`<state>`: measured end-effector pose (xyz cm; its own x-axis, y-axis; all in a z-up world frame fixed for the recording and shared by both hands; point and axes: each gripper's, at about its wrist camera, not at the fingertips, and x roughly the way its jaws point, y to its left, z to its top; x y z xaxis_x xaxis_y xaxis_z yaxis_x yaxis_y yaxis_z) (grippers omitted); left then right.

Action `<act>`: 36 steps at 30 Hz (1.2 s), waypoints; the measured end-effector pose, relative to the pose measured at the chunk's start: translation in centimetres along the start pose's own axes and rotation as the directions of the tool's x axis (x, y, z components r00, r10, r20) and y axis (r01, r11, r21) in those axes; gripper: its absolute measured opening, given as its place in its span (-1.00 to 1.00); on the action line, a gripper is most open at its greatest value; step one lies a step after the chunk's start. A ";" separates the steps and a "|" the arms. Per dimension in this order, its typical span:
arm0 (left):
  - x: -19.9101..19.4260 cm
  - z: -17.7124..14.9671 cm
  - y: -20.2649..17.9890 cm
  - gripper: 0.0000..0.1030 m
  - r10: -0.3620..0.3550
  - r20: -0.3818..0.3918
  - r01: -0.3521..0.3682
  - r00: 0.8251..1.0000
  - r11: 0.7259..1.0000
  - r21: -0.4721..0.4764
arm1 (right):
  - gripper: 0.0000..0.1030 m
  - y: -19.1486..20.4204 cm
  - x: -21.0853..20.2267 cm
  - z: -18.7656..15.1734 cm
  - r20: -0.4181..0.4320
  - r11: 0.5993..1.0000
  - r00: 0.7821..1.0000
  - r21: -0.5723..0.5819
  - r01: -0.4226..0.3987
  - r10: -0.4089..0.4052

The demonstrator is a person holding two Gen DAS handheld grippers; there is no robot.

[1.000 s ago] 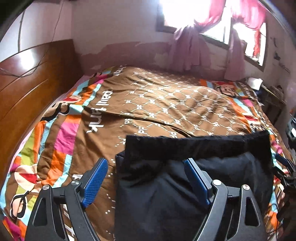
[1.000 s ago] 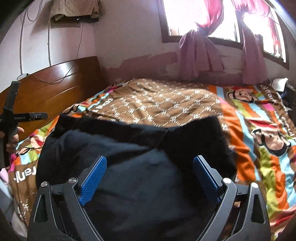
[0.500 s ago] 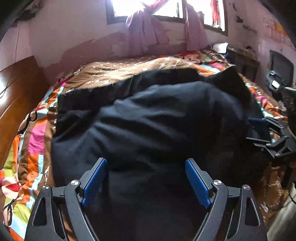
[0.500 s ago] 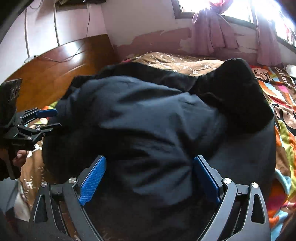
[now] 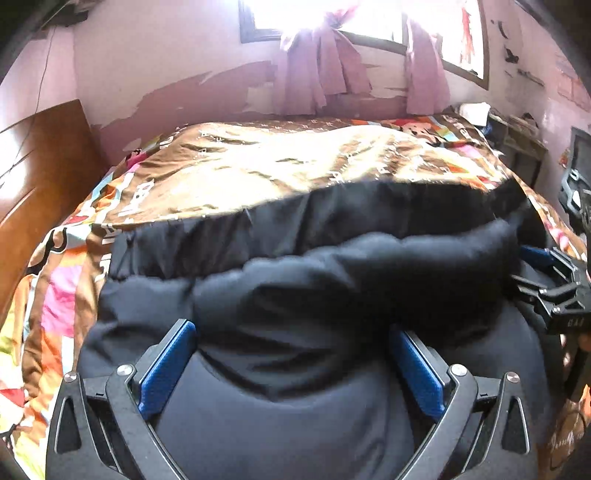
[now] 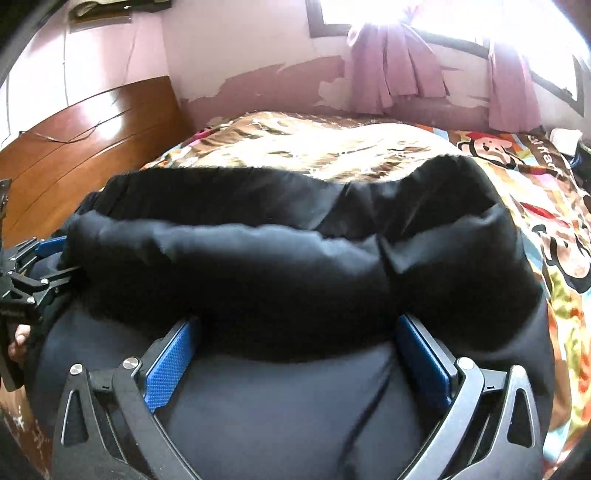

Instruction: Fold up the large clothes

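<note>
Bedroom, pink wall, window point(image 5: 354, 22) blown out with light at 12 o'clock, wood headboard point(image 5: 40, 173) at 9. The bed point(image 5: 295, 162) wears a brown patterned quilt with cartoon borders.

Garment point(image 5: 303, 273): large, black, padded, lying across the near half of the bed. Looks like a puffy jacket or trousers; which one cannot be told. A gathered hem runs across at 12 o'clock of both claws, and a thick roll of fabric sits just short of it.

Left claw point(image 5: 291, 365): spread wide, blue pads point(image 5: 166, 369) at 9 and 3 of the bulge, cloth swelling between them. Whether the pads actually bite cannot be told.

Right claw point(image 6: 299, 358): same posture, spread, roll of fabric between the fingers and spilling over their tips. In the right view the left claw shows at 9 o'clock, at the garment's edge.

Handling judgement: soft, bulky, light for its size, springy fill that will puff back after pressing. Shell looks smooth, likely slippery. Best hold is probably the hem or a seam, where the layers are thin enough to pinch; the fat roll may squeeze out.
</note>
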<state>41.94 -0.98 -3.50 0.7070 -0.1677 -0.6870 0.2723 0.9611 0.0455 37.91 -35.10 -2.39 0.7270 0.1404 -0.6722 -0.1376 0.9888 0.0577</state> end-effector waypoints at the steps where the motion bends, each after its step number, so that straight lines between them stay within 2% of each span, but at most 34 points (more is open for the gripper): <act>1: 0.9 0.5 0.5 1.00 -0.012 -0.003 0.012 1.000 1.000 -0.017 | 0.99 -0.4 0.7 0.6 -0.009 1.000 1.000 0.000 -0.007 0.007; 6: 3.8 1.2 2.3 1.00 -0.077 -0.021 0.075 0.997 0.994 -0.086 | 0.99 -1.0 3.4 2.0 -0.029 0.999 0.998 0.014 -0.050 0.050; 14: 6.3 1.5 3.2 1.00 -0.071 -0.013 0.069 0.997 0.991 -0.119 | 0.99 -1.5 5.9 2.2 -0.040 0.995 0.994 0.033 -0.096 0.098; 23: 6.8 0.8 3.6 1.00 -0.094 0.017 0.095 0.995 0.984 -0.153 | 0.99 -1.3 6.8 1.5 0.005 0.995 0.996 0.029 -0.090 0.090; 36: 7.1 0.5 3.4 1.00 -0.071 0.037 0.076 0.997 0.986 -0.149 | 0.99 -1.5 7.0 1.4 0.019 0.995 0.995 0.034 -0.095 0.095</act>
<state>48.24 0.95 -7.88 0.7096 -0.2438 -0.6611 0.2246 0.9675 -0.1157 44.13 -35.50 -6.13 0.7236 0.2344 -0.6493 -0.1835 0.9721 0.1464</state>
